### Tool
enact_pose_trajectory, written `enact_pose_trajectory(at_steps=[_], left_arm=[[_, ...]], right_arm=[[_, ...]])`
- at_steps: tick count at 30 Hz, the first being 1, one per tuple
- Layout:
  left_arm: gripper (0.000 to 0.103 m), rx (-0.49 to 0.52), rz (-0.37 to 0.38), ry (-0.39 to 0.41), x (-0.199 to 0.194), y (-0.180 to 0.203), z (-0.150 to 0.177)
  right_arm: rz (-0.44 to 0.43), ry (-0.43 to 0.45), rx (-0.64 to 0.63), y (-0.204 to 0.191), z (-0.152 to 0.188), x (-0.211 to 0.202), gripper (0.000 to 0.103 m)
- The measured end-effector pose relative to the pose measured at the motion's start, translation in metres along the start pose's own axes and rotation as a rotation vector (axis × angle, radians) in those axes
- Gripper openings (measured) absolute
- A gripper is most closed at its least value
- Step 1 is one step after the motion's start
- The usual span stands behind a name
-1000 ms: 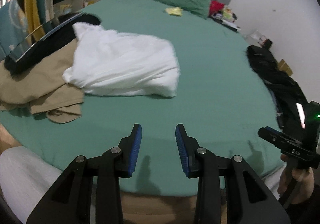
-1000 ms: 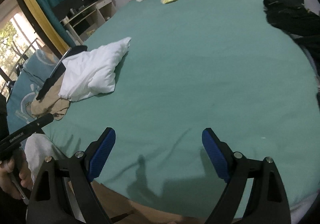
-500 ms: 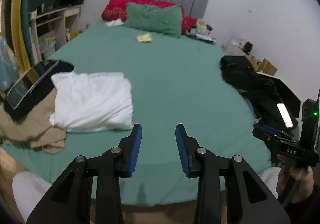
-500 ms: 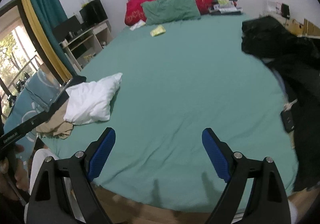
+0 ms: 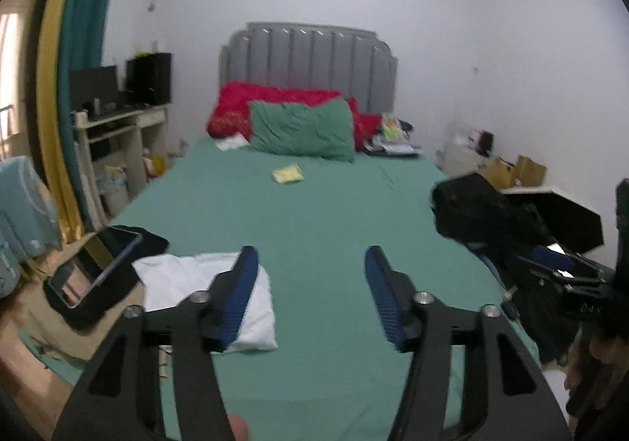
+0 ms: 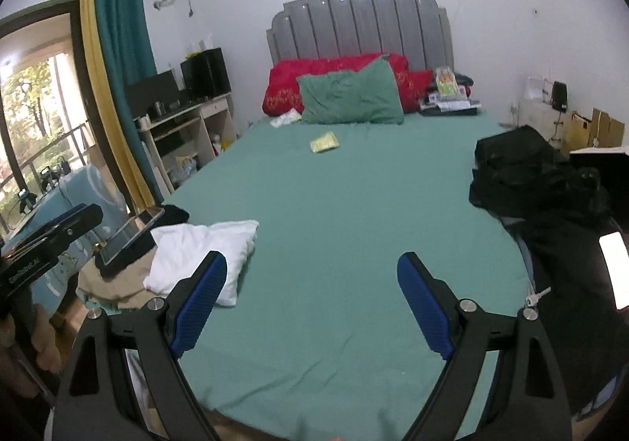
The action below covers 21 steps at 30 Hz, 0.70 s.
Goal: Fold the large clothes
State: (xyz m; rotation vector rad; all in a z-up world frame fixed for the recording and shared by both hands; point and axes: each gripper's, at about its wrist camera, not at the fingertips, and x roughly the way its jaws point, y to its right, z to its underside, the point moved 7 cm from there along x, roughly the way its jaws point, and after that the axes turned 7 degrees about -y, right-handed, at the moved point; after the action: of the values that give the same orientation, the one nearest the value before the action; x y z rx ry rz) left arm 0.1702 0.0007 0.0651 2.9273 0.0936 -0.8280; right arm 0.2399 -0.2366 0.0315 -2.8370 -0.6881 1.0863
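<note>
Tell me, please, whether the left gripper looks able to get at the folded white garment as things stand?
Probably yes: the left gripper is open and empty, and the white garment lies uncovered on the green bed just ahead, nothing between them.

Left of the left gripper's jaws, a tablet (image 5: 92,270) hid part of the tan garment (image 5: 31,307); right of them, the black clothes (image 5: 499,220) blurred together.

Folded white garment (image 6: 204,256) beside tan clothes (image 6: 118,283)

Folded white cotton garment (image 5: 204,283) lay at left edge of green-sheeted bed (image 5: 326,228); heaped black clothing (image 6: 526,173) at right edge; green pillow (image 6: 350,96) before padded grey headboard (image 6: 361,28).
</note>
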Motion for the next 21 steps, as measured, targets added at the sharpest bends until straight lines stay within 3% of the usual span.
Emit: enact_pose_trajectory(at_steps=[4,11,15,21], left_arm=[[0.061,-0.028,-0.035,0.044,0.0,-0.016,-0.002],[0.062,0.036,-0.104,0.005,0.024,-0.034,0.009],[0.062,0.015,-0.079,-0.014,0.034,-0.044,0.015],[0.061,-0.027,0.015,-0.039,0.046,-0.057,0.026]], right_arm=[[0.016,0.03,-0.024,-0.012,-0.002,0.004,0.096],[0.028,0.025,-0.074,-0.031,-0.001,0.021,0.1],[0.024,0.005,-0.082,-0.039,0.002,0.034,0.1],[0.026,-0.01,-0.095,-0.046,0.008,0.047,0.1]])
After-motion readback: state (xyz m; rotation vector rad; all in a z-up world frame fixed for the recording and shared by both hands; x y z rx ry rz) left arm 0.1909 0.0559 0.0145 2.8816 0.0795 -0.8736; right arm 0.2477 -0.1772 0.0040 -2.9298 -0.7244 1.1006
